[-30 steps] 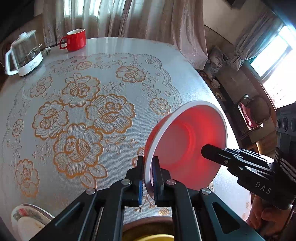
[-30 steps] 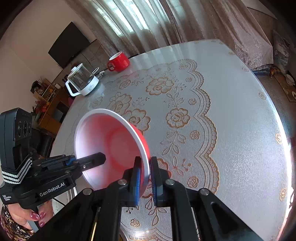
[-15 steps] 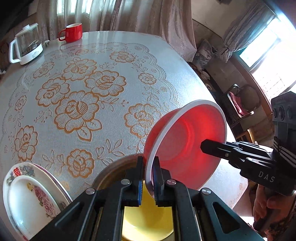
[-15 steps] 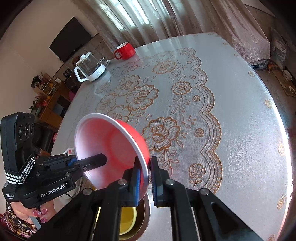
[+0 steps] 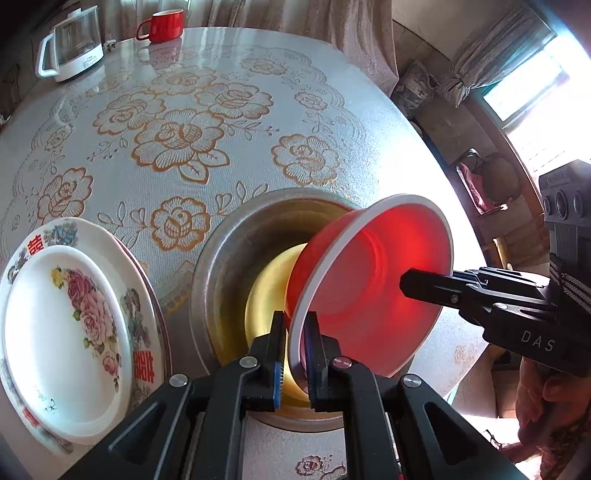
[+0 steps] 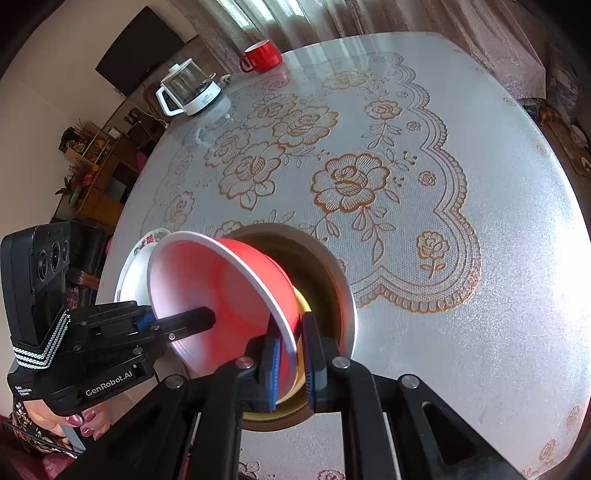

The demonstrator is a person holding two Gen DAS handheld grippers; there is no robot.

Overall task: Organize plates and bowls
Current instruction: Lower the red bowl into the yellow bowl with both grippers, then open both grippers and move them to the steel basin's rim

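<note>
A red bowl (image 5: 369, 288) with a white rim hangs tilted over a metal bowl (image 5: 221, 266) that holds a yellow bowl (image 5: 266, 284). My left gripper (image 5: 295, 321) is shut on the red bowl's near rim. In the right wrist view, my right gripper (image 6: 291, 325) grips the opposite rim of the red bowl (image 6: 221, 295); its jaws are just starting to open with the rim still between the pads. The metal bowl (image 6: 347, 295) and the yellow bowl (image 6: 304, 306) lie right below. Stacked floral plates (image 5: 74, 321) sit left of the metal bowl.
A glass kettle (image 5: 72, 44) and a red mug (image 5: 162, 24) stand at the table's far edge. The round table with its flowered cloth (image 5: 177, 140) drops off close on the right. A person's hand (image 6: 81, 421) holds the left gripper.
Both grippers carried the red bowl back toward the near table edge and slightly down. The metal bowl with the yellow bowl, and the plates, came into view beneath it.
</note>
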